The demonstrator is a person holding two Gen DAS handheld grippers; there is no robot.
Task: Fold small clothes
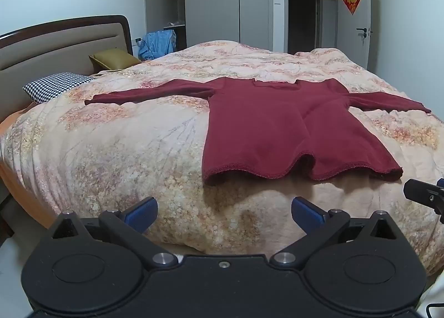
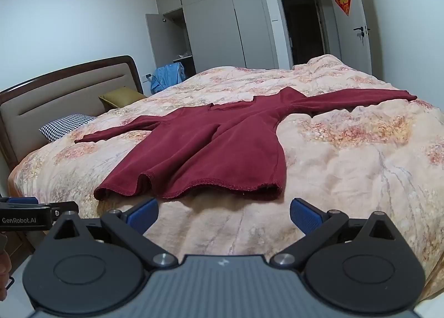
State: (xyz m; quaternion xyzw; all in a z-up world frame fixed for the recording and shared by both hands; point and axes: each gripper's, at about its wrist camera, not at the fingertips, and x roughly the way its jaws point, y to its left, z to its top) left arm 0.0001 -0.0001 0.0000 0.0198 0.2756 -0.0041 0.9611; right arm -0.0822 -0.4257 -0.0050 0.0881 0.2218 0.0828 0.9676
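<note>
A dark red long-sleeved top [image 1: 272, 126] [image 2: 211, 148] lies flat on the bed with both sleeves spread out to the sides and its wavy hem toward me. My left gripper [image 1: 224, 213] is open, its blue pads wide apart, hovering short of the hem with nothing between them. My right gripper [image 2: 223, 213] is open too, just in front of the hem's right part, with only quilt between its pads. Part of the right gripper's body shows at the right edge of the left wrist view, and the left one at the left edge of the right wrist view.
The bed is covered by a pink floral quilt [image 1: 125, 145] [image 2: 347, 157]. A houndstooth pillow [image 1: 55, 86] and an olive cushion [image 1: 115, 58] lie by the headboard [image 1: 61, 43]. Blue clothes [image 1: 158, 43] hang near an open wardrobe. A door [image 1: 358, 26] stands at the far right.
</note>
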